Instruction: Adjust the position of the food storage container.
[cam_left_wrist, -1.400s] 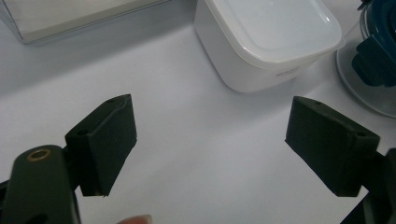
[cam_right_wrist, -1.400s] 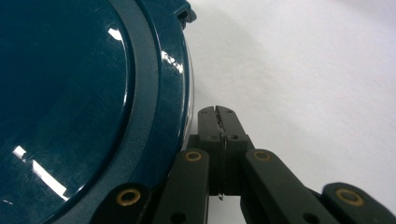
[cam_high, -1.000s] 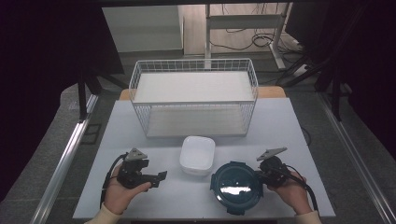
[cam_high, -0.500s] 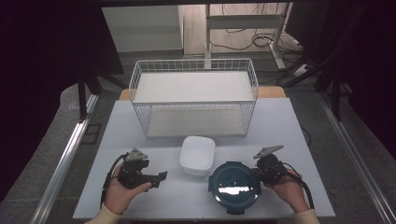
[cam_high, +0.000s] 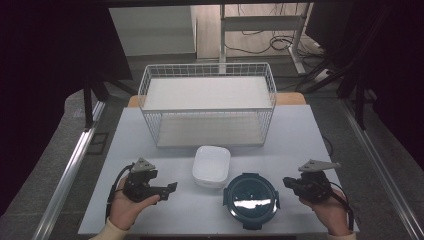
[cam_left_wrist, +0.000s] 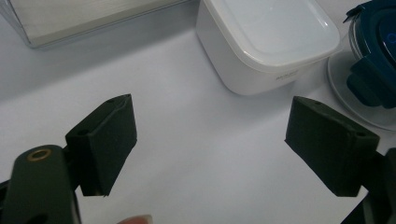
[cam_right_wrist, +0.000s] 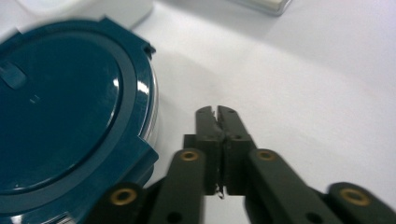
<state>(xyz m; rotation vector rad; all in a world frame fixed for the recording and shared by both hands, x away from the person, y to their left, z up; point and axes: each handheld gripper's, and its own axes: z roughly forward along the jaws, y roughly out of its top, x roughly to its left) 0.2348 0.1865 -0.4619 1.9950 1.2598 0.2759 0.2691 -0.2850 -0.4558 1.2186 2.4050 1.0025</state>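
Note:
A round dark teal container (cam_high: 250, 198) with its lid on sits near the table's front edge. A white square container (cam_high: 211, 166) stands just behind it to the left. My left gripper (cam_high: 172, 189) rests at the front left, pointing right toward the white container (cam_left_wrist: 271, 42), open with nothing between its fingers (cam_left_wrist: 105, 142). My right gripper (cam_high: 287, 182) is at the front right, a little apart from the teal container, pointing left. In the right gripper view its tips (cam_right_wrist: 217, 114) are pressed together, empty, beside the teal lid (cam_right_wrist: 70, 121).
A white wire basket (cam_high: 207, 107) with a white floor stands at the back middle of the white table (cam_high: 300, 140). Bare tabletop lies on both sides of the basket. Beyond the table are dark floor, cables and metal frame legs.
My right gripper has shifted a little to the right, away from the teal container. The left gripper has stayed where it was.

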